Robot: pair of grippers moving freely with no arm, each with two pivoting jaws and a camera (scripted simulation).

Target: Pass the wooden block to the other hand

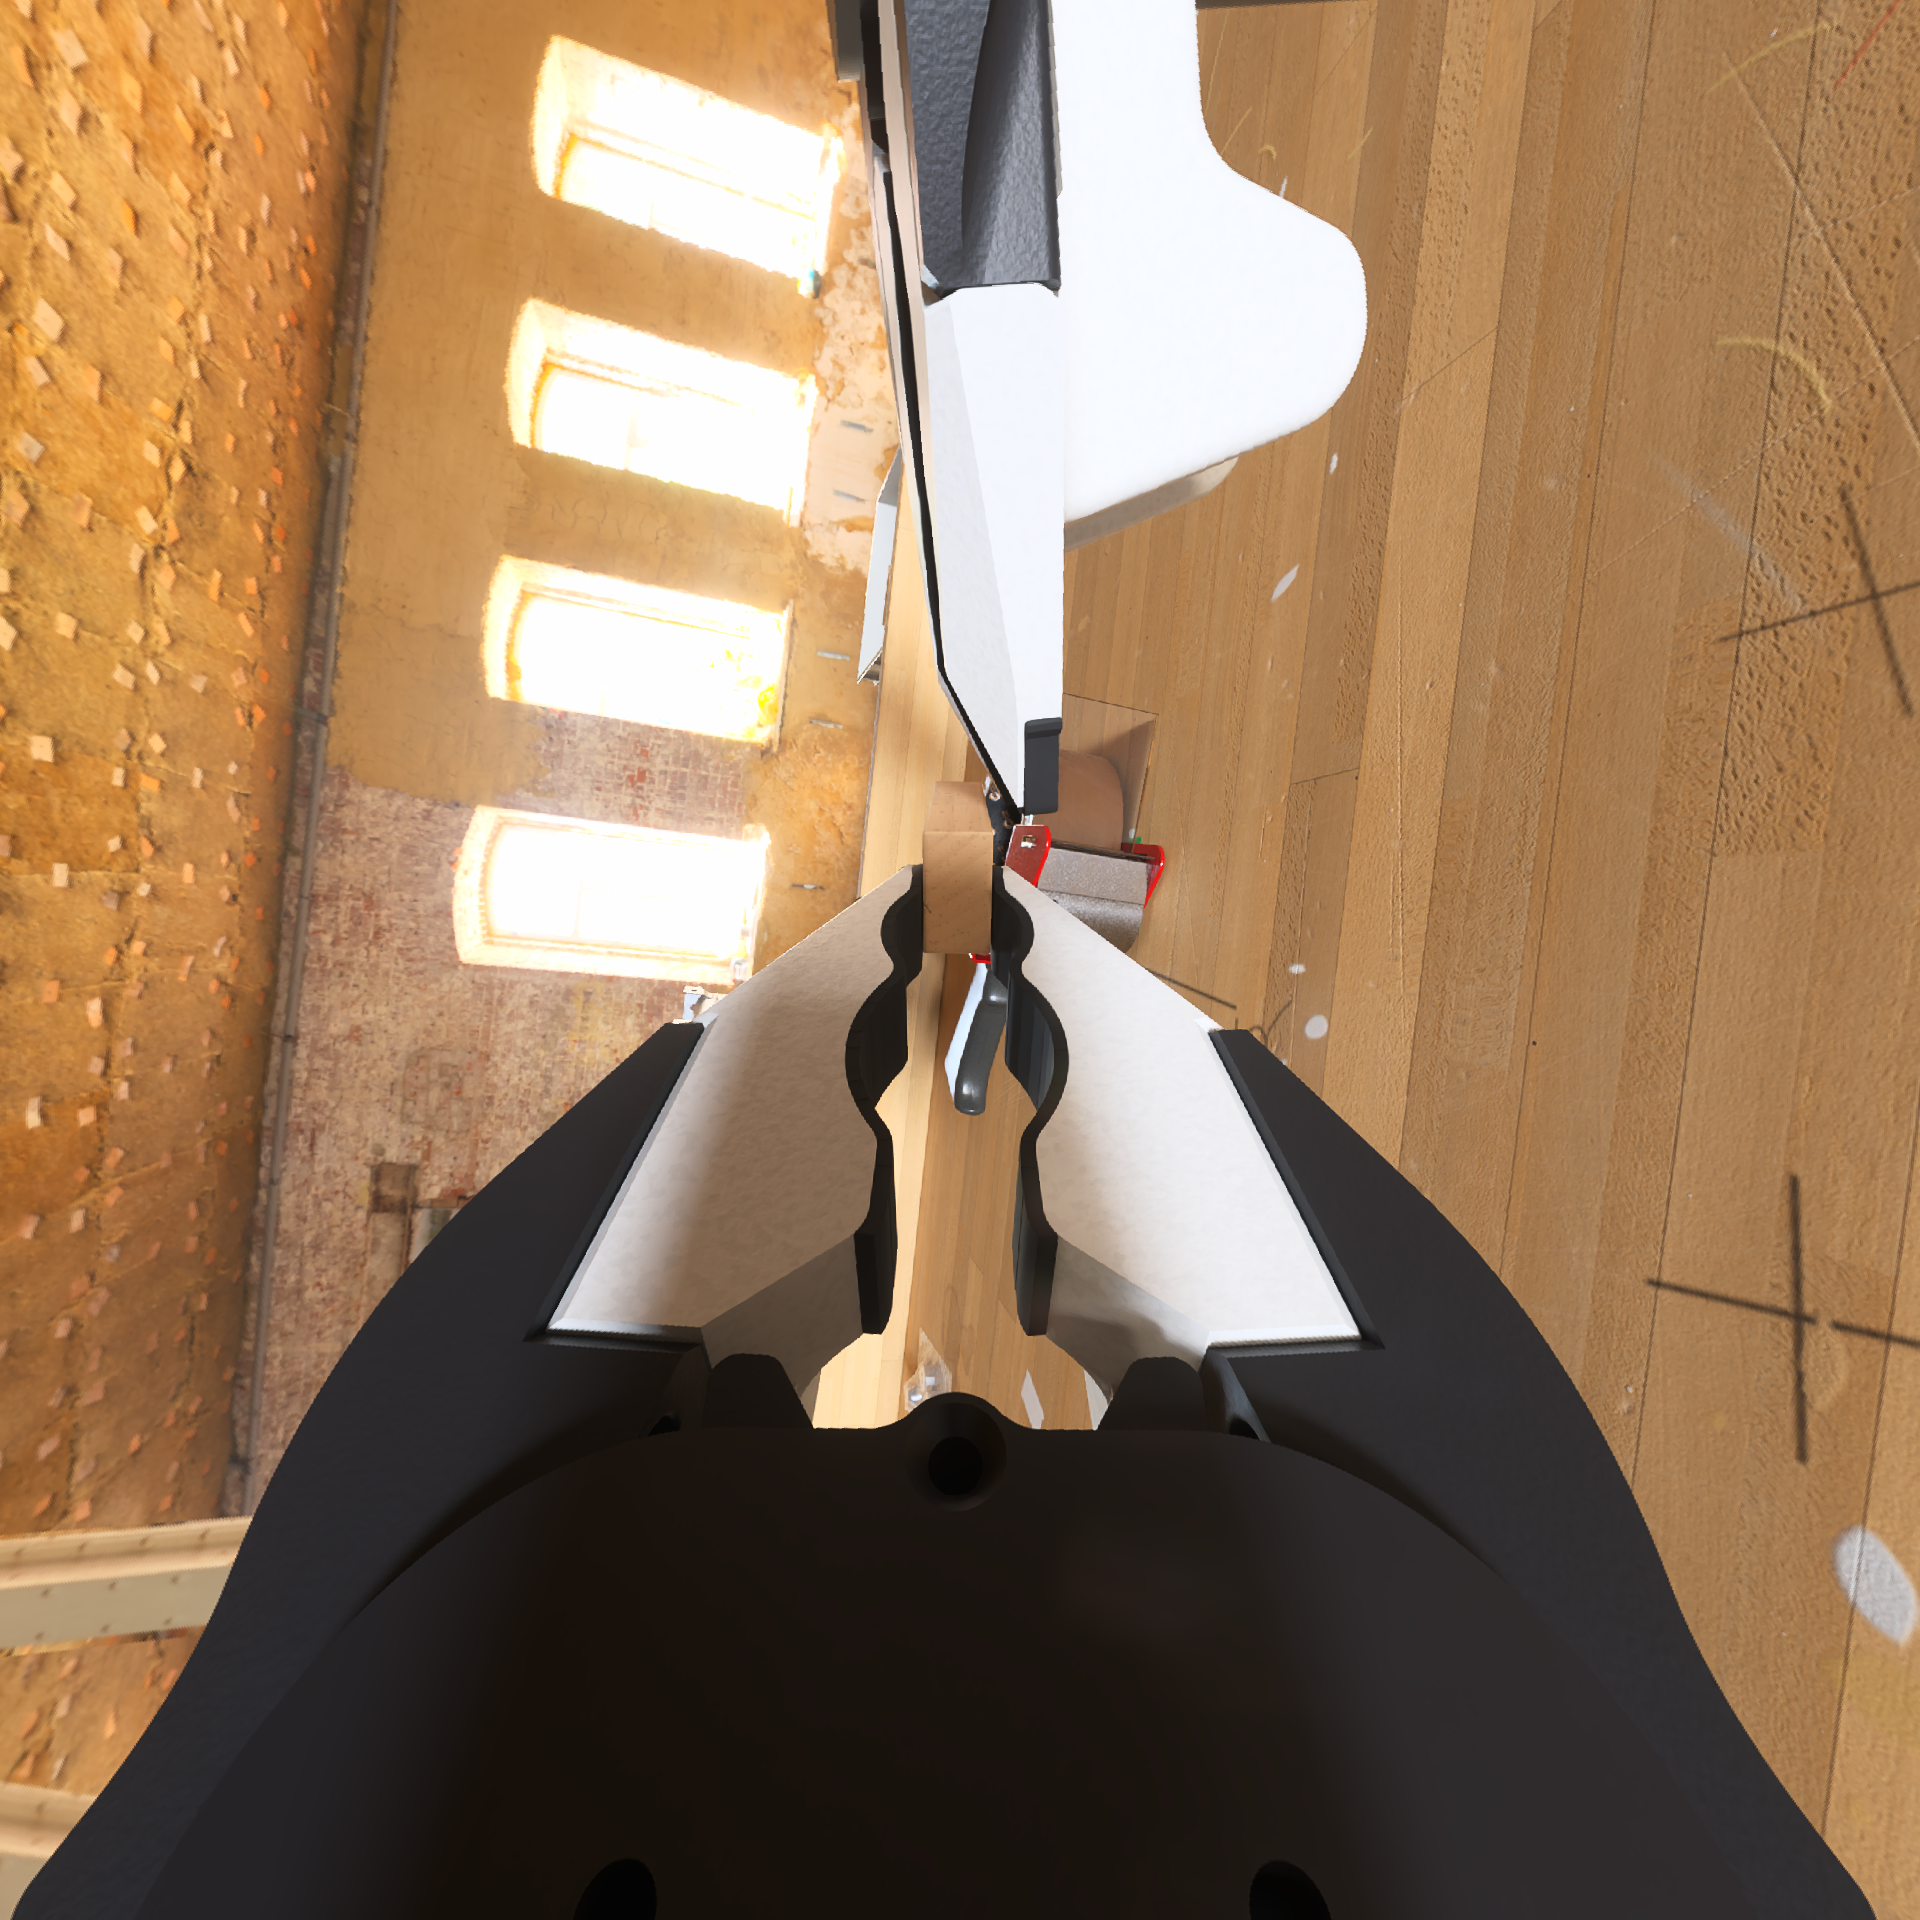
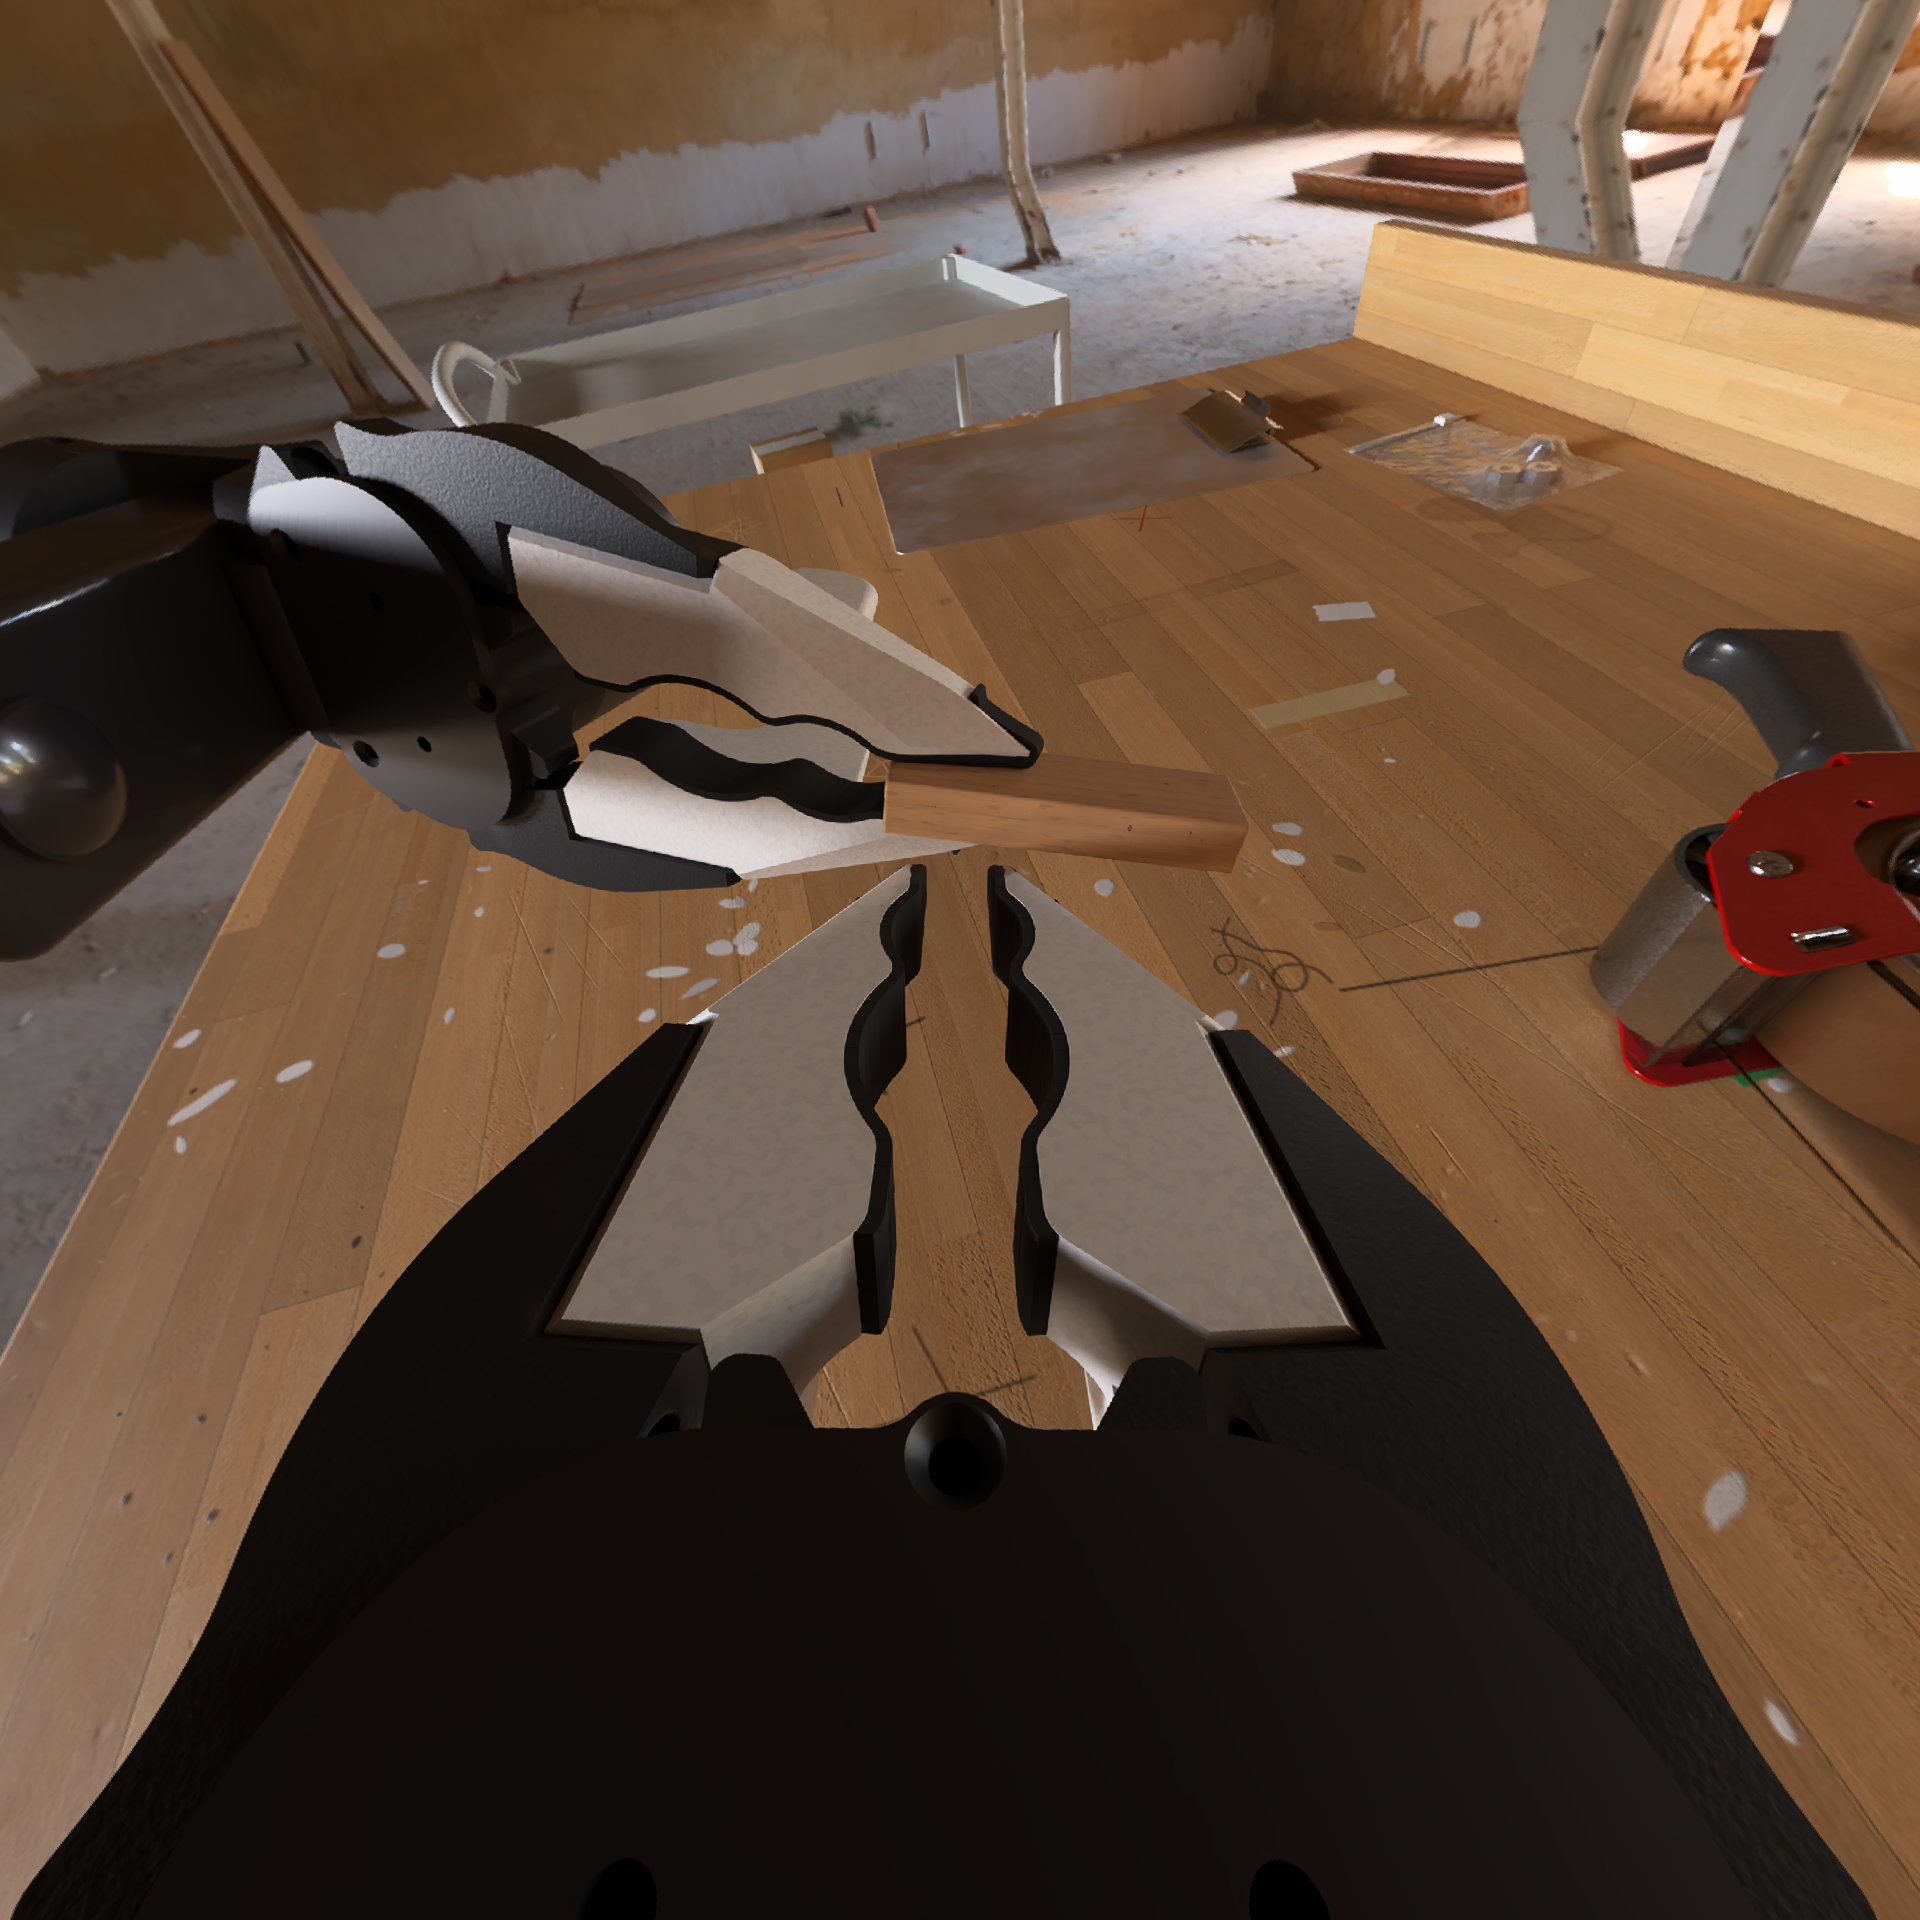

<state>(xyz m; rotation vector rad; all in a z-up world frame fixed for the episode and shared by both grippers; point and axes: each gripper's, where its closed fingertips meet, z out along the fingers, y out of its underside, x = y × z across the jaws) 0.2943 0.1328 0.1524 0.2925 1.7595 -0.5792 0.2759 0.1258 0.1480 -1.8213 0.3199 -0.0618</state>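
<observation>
The wooden block [image 1: 954,894] is a short light-brown bar. My left gripper [image 1: 956,883] is shut on one end of it and holds it in the air above the workbench. In the right wrist view the left gripper [image 2: 966,805] reaches in from the left, with the block [image 2: 1070,816] sticking out to the right. My right gripper [image 2: 954,883] is just below the block. Its jaws stand a narrow gap apart with nothing between them. In the left wrist view the right gripper [image 1: 1023,779] comes down from the top, its tip beside the block's far end.
A red and grey tape dispenser [image 2: 1808,883] lies at the right of the wooden workbench [image 2: 1143,644]. A grey clipboard [image 2: 1081,478] and a clear plastic bag [image 2: 1486,457] lie farther back. A raised wooden board [image 2: 1662,322] borders the right side. A white cart [image 2: 790,332] stands beyond.
</observation>
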